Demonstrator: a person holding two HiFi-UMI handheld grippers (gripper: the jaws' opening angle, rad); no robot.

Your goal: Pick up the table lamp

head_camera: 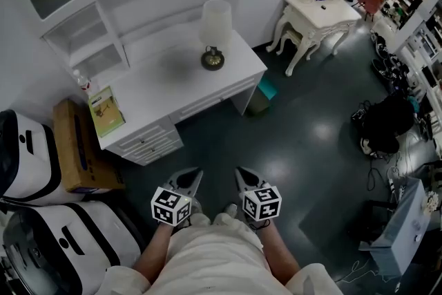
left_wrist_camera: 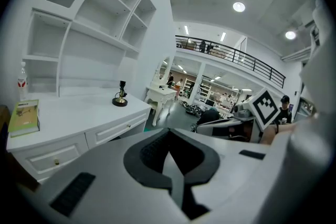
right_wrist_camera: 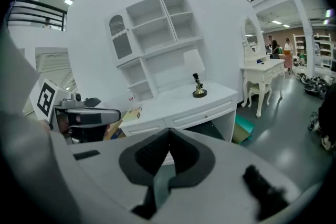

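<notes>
Both sets of fingers: closed tip to tip, with nothing between them.
Left gripper (head_camera: 196,173): its dark pads (left_wrist_camera: 149,152) meet at the point. It is tilted a little downward and aimed toward the front of the desk (head_camera: 159,83), well short of it.
Right gripper (head_camera: 239,172): its jaws are together and empty in the right gripper view too. It sits just beside the left one and is equally far back from the desk.
Marker cubes: one sits behind each pair of jaws, on the side away from the desk.
Arms: two forearms run back from the cubes, away from the desk.
Floor (head_camera: 304,141): dark and glossy, stretching between the grippers and the desk's drawers.
Table lamp (head_camera: 215,34): stands upright on the desk's top toward its right end, near the back. It has a pale shade over a dark round base and is untouched, well apart from both grippers.
Green book (head_camera: 106,110): lies flat on the desk's left end.
Bottle (head_camera: 83,83): stands upright just behind the book, at the desk's back left corner.
Shelf unit (head_camera: 103,3): white, rising from the rear of the desk.
Cardboard box (head_camera: 76,148): on the floor against the desk's left side.
Dressing table (head_camera: 318,14): white with curved legs, well to the right of the desk.
</notes>
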